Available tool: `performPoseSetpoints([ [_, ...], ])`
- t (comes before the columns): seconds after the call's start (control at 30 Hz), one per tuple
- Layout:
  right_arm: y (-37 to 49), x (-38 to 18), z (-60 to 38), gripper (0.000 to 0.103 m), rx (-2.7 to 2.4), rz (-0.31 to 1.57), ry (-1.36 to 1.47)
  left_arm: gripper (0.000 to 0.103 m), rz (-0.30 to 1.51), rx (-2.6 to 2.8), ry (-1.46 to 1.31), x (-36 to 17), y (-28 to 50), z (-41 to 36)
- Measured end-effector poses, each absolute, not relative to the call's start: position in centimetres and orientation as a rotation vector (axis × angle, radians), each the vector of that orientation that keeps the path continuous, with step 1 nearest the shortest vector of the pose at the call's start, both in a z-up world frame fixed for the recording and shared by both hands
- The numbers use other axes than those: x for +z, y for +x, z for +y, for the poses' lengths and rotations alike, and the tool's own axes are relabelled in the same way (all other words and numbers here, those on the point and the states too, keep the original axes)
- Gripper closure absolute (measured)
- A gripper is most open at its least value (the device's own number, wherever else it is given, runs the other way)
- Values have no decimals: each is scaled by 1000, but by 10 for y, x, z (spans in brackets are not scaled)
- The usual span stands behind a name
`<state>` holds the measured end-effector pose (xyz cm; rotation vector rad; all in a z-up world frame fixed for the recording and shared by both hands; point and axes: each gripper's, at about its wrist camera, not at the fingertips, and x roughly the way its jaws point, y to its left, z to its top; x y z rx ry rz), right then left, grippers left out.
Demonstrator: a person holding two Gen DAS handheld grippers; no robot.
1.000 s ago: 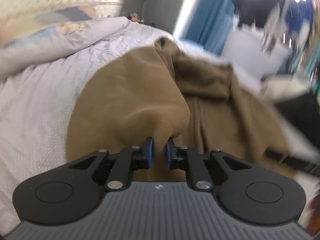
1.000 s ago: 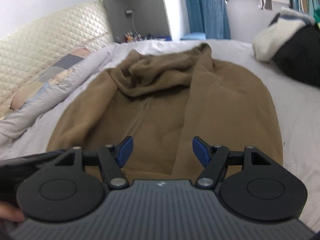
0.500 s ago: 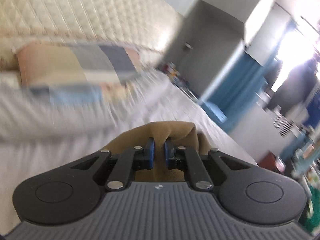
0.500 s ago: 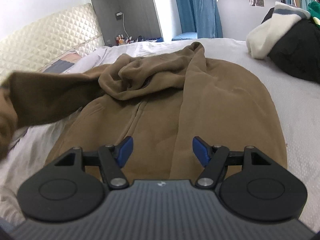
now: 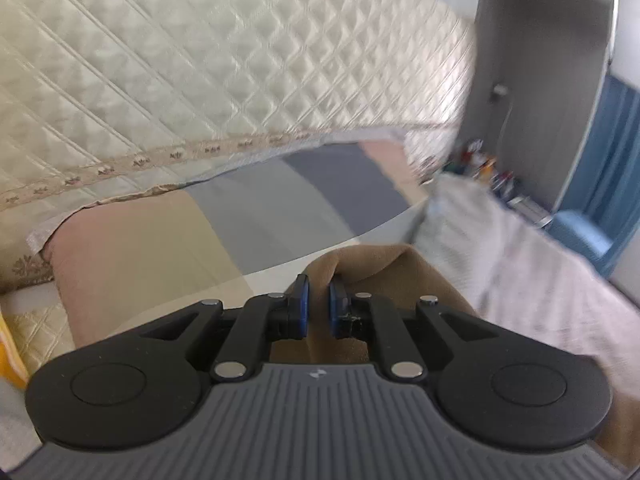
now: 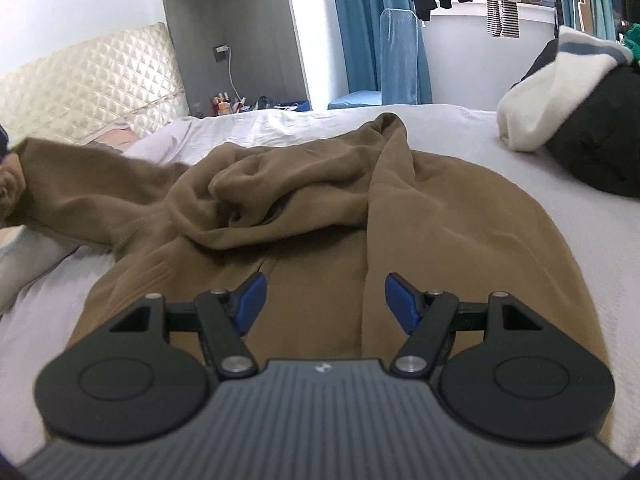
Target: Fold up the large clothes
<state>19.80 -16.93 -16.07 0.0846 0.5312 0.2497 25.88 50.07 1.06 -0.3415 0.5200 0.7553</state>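
Note:
A large brown hooded sweatshirt [image 6: 440, 216] lies spread on the white bed [image 6: 600, 216], its hood bunched in the middle. One sleeve [image 6: 80, 192] is stretched out to the left, lifted off the bed. My left gripper [image 5: 318, 310] is shut on the end of that sleeve [image 5: 384, 268], and brown cloth bulges between and past the blue pads. My right gripper [image 6: 324, 298] hovers open over the lower body of the sweatshirt with nothing between its fingers.
A quilted cream headboard [image 5: 200, 80] and a patchwork pillow [image 5: 240, 216] lie ahead of the left gripper. A black and white pile of clothes [image 6: 580, 120] sits at the bed's right. Blue curtains [image 6: 360, 40], hanging clothes and a grey niche stand behind the bed.
My left gripper has swung the sleeve out to the left, away from the sweatshirt's body and toward the headboard. The right gripper has drifted slightly and stays open.

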Motion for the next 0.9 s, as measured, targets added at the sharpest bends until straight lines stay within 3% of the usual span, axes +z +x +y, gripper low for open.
performPoseSetpoints([
  [0.3, 223, -183, -164, 35, 250, 534, 44, 87, 607, 788, -251, -39, 292, 496],
  [0.37, 227, -186, -166, 35, 253, 541, 59, 62, 625, 733, -232, -33, 286, 484],
  [0.4, 228, -187, -168, 35, 256, 543, 64, 43, 640, 698, -239, -28, 284, 480],
  [0.43, 228, -187, -168, 35, 260, 544, 70, 39, 647, 672, -246, -23, 279, 475],
  [0.67, 212, -179, -180, 35, 263, 506, 84, 36, 560, 577, -292, 19, 217, 383],
  [0.9, 178, -164, -191, 35, 294, 461, 84, 36, 543, 424, -270, 25, 158, 261],
])
